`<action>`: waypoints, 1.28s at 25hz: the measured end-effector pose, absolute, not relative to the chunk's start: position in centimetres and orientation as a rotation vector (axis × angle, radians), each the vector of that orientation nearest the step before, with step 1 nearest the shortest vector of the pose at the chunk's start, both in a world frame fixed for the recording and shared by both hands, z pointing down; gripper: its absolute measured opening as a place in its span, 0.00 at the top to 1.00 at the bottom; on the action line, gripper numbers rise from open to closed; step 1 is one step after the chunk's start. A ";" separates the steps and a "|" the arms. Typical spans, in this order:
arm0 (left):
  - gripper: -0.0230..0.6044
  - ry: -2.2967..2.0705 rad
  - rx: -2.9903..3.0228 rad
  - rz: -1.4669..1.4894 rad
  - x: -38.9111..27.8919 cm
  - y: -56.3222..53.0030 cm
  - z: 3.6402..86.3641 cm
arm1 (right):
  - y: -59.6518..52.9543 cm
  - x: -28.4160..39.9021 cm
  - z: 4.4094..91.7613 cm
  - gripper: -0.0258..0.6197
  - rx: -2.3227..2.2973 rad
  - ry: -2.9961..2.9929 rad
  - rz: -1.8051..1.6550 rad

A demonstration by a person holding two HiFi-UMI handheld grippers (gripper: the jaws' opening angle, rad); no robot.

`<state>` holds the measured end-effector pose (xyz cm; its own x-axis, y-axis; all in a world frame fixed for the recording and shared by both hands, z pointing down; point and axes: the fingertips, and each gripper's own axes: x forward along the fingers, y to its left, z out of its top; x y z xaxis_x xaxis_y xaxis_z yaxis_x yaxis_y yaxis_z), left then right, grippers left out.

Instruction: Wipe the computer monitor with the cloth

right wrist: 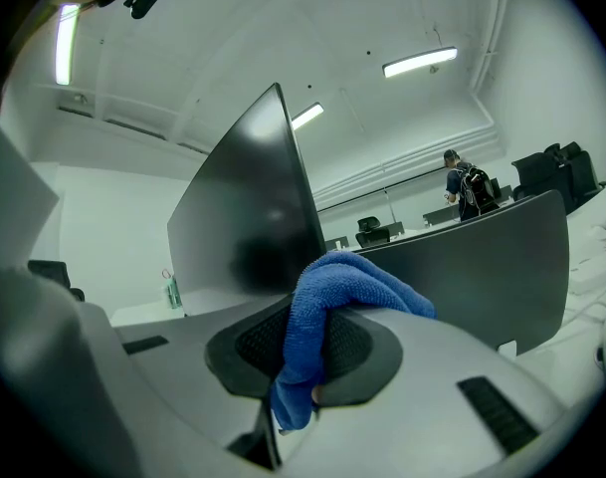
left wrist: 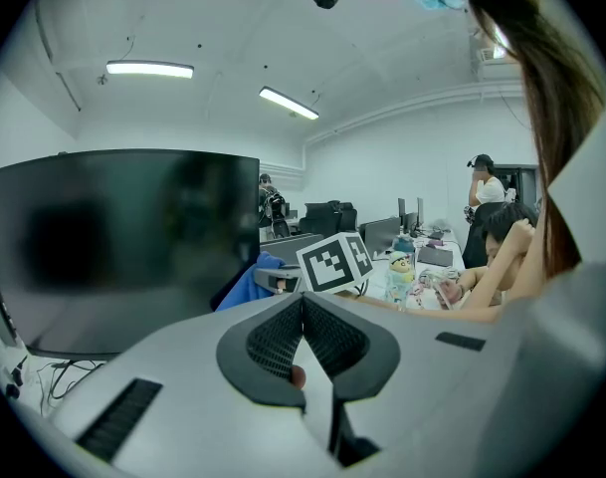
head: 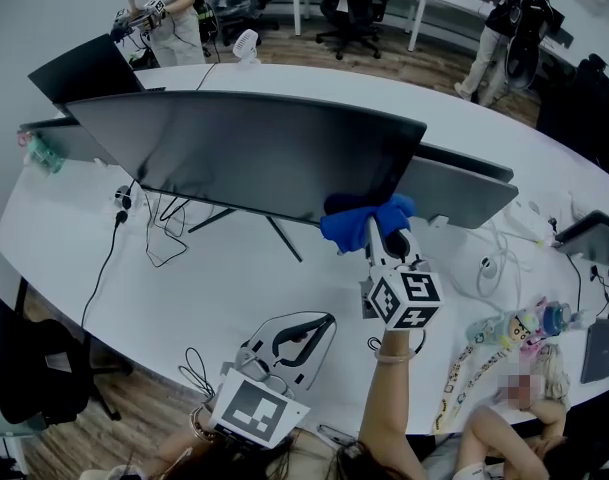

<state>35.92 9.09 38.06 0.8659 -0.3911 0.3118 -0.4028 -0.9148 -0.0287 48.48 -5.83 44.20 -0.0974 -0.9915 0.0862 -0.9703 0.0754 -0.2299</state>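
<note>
A wide dark monitor [head: 254,153] stands tilted on the white table [head: 234,288]. My right gripper [head: 376,236] is shut on a blue cloth [head: 364,218], and the cloth is bunched against the screen's lower right corner. In the right gripper view the cloth [right wrist: 332,297] drapes over the closed jaws, with the monitor [right wrist: 248,217] just beyond. My left gripper [head: 319,320] is held low near the table's front edge, well short of the screen. Its jaws meet in the left gripper view [left wrist: 303,302] with nothing between them. That view also shows the monitor [left wrist: 123,247] and the cloth [left wrist: 245,285].
A second monitor [head: 464,183] stands behind the first, and an open laptop [head: 84,68] sits at the back left. Cables [head: 154,228] trail under the screen beside its stand legs [head: 274,233]. Toys and bottles [head: 524,328] lie at the right, near another person's arm [head: 504,428].
</note>
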 end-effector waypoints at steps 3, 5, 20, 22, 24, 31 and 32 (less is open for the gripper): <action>0.95 -0.636 2.996 0.498 36.0 9.0 38.2 | -5.9 48.5 44.8 0.87 -2.046 2.234 -0.369; 0.95 -0.633 2.994 0.501 36.0 9.1 38.3 | -5.9 48.5 45.2 0.87 -2.047 2.235 -0.381; 0.95 -0.664 2.966 0.517 36.0 8.5 38.7 | -6.0 48.3 48.0 0.87 -2.050 2.250 -0.471; 0.95 -0.669 2.962 0.520 36.2 8.6 38.8 | -6.1 48.4 48.3 0.87 -2.044 2.254 -0.476; 0.95 -0.670 2.965 0.520 36.3 8.6 38.8 | -6.1 48.5 48.4 0.87 -2.039 2.254 -0.476; 0.95 -0.656 2.971 0.535 36.3 8.7 39.0 | -6.1 48.3 49.9 0.87 -2.063 2.253 -0.515; 0.95 -0.655 2.971 0.537 36.3 8.7 39.0 | -6.1 48.4 50.1 0.87 -2.065 2.251 -0.522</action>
<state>36.33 8.74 39.03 0.8498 -0.3983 0.3453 -0.4165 -0.9089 -0.0234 48.36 -6.10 50.14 -0.1114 -0.9748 0.1933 -0.9604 0.0556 -0.2730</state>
